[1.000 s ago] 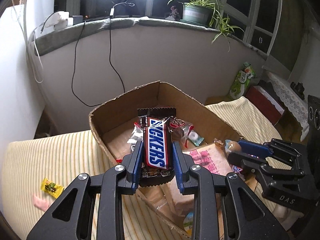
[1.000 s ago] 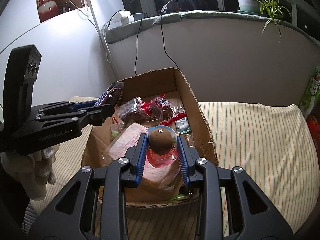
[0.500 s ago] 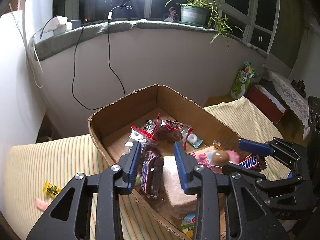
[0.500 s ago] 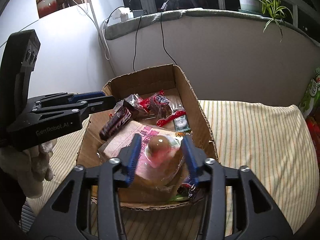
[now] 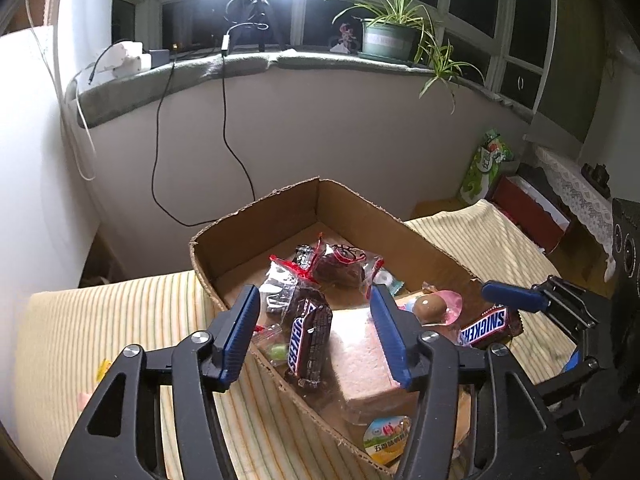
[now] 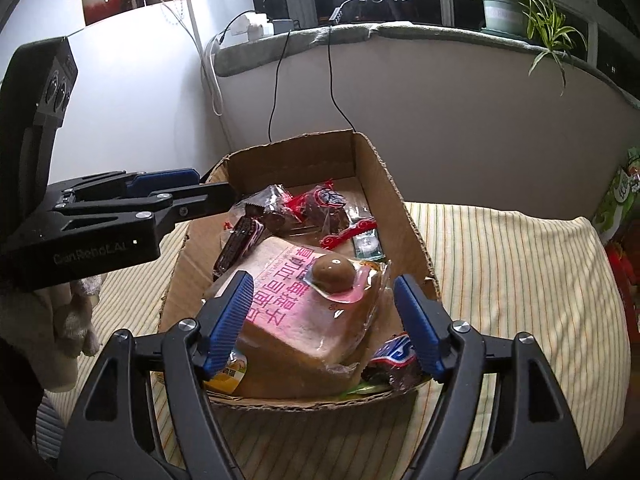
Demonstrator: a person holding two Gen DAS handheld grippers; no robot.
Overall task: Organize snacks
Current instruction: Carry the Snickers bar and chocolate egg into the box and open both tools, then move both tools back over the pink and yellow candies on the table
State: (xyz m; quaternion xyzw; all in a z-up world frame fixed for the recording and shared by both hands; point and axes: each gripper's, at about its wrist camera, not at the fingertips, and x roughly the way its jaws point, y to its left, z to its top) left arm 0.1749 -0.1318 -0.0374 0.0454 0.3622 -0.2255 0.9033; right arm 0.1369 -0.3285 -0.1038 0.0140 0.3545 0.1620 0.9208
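1. Snacks fill the cardboard box [image 5: 256,236] that lies just ahead of and below both grippers, on the striped cloth [image 6: 500,248]; the box is light and floppy at its torn rim, so it looks better pushed at a wall than pinched.
2. The bread loaf pack [image 6: 304,320] sits under the right gripper [image 6: 324,320], whose jaws are opening and press on nothing. It is the bulkiest item, soft and crushable under slick film; a wide, gentle hold across its short sides seems safest.
3. The Snickers bar [image 5: 306,340] leans on its edge against the loaf, between and below the fingers of the left gripper [image 5: 316,336], which are also opening and clear of it. It is firm, light and glossy; a grip across the middle of its flat faces should hold.
4. A second Snickers bar [image 5: 486,326] lies to the right of the left gripper, near the box's corner.
5. The sealed egg pack [image 6: 334,278] rests on the loaf, between the right gripper's fingers but apart from them. It is small, rounded, slippery and probably easy to squash; the flat film rim is the likelier place to pinch.
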